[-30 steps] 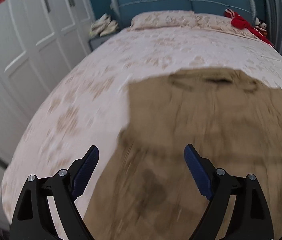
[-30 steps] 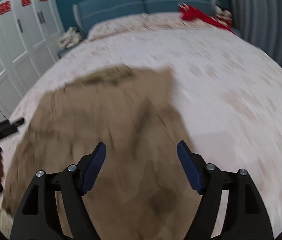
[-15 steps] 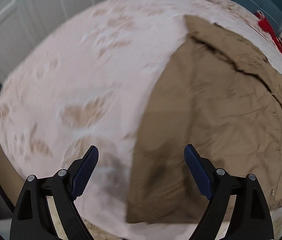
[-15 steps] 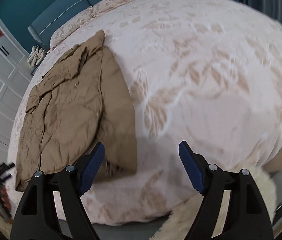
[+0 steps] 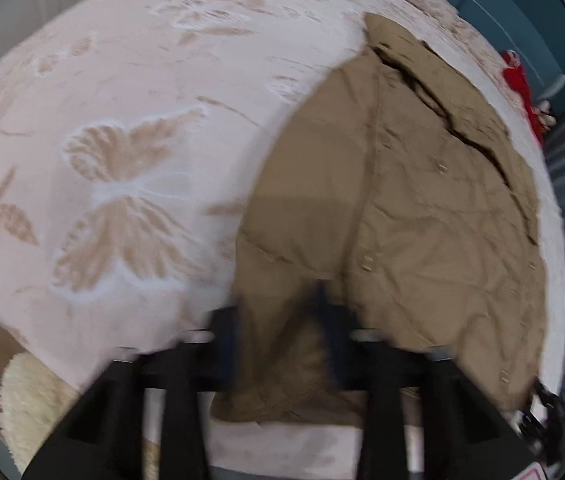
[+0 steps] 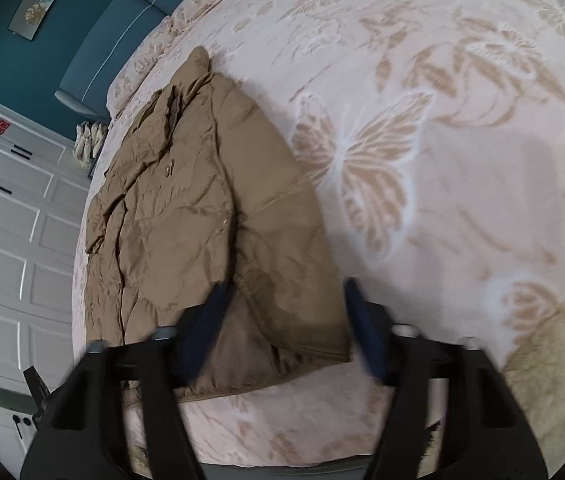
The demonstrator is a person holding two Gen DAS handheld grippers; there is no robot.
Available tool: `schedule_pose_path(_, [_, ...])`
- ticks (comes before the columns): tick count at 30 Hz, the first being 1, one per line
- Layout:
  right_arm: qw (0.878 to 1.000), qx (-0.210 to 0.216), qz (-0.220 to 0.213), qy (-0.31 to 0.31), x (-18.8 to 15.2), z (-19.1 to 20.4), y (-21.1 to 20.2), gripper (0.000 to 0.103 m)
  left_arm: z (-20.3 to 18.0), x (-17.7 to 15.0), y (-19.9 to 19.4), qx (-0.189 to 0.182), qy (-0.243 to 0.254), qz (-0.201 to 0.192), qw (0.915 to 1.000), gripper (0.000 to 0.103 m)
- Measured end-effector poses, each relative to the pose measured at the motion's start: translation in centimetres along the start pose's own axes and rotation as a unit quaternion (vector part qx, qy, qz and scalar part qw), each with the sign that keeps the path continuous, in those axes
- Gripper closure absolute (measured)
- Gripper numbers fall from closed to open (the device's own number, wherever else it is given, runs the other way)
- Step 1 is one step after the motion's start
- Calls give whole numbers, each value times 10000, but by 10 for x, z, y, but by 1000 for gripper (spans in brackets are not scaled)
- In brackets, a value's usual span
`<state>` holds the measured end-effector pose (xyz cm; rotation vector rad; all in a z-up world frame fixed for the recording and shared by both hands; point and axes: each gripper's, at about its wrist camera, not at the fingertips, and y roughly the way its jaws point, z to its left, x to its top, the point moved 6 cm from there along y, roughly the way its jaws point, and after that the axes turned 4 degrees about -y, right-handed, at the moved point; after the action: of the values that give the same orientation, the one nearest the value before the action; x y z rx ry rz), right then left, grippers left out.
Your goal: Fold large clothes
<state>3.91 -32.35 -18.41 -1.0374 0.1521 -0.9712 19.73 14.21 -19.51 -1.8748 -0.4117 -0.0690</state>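
Both grippers sit at the tan jacket (image 6: pixel 186 216)'s near hem at 6 o'clock on the bed (image 6: pixel 462 168), left gripper (image 5: pixel 278 344) and right gripper (image 6: pixel 286 328) parted around fabric, unclamped; next, I judge, pinch and fold.

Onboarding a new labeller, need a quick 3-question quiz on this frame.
1. True or false: the tan jacket lies spread on the butterfly-patterned bedspread.
2. Which part of the jacket sits between the fingers of the right claw? A) the collar B) the near corner C) none, it is off the jacket
3. Short answer: in the left wrist view, what is between the fingers of the left claw?

Key: 1 true; 2 B; 3 jacket fabric at the near edge (blurred, grip cannot be judged).
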Motion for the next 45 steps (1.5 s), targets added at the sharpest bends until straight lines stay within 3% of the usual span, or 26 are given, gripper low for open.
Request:
schedule_pose_path(1, [10000,-28,1,-59,1,3,0,83,-2,0,-4,-46,27,-11,10000,96])
schedule_pose_path(2, [9999,-14,11,-130,2,7,0,91,-6,0,-10,-130,60,-55,9999,100])
schedule_pose_path(5, [9986,38,-172,-492,6,25,-15,98,-16,0,-32,-231,241,-261,9991,102])
schedule_pose_path(10, [9892,188,-473,-1376,6,60,-68,100,-27,-14,-89,-451,684,-486,9955,102])
schedule_pose_path(15, [9673,138,-207,-2523,-30,72,-136,100,-9,-52,-162,-466,1261,-415,9901,102])
schedule_pose_path(18, [9559,235,-124,-2926,-56,76,-190,100,2,-74,-216,-581,1316,-408,9888,103])
schedule_pose_path(21, [9527,368,-442,-2985,-61,90,-230,100,-13,-69,-252,-645,1454,-697,9848,103])
schedule_pose_path(24, [9488,397,-968,-2981,-35,109,-242,100,-42,-42,-269,-952,1488,-1132,9777,103])
schedule_pose_path(26, [9489,411,-1293,-2848,-6,118,-236,100,-54,-25,-268,-946,1526,-1401,9737,103])
schedule_pose_path(28, [9513,368,-1564,-2630,30,124,-216,100,-66,2,-256,-702,1572,-1712,9701,103])
schedule_pose_path(33, [9595,227,-1680,-2251,104,138,-150,100,-87,69,-201,-245,1438,-1863,9716,102])
schedule_pose_path(39, [9608,-262,-1636,-2222,142,156,-72,100,-105,118,-119,636,1529,-1808,9695,102])
schedule_pose_path(45, [9683,-502,-1426,-1989,158,147,-13,100,-104,136,-50,1152,1552,-1515,9694,102])
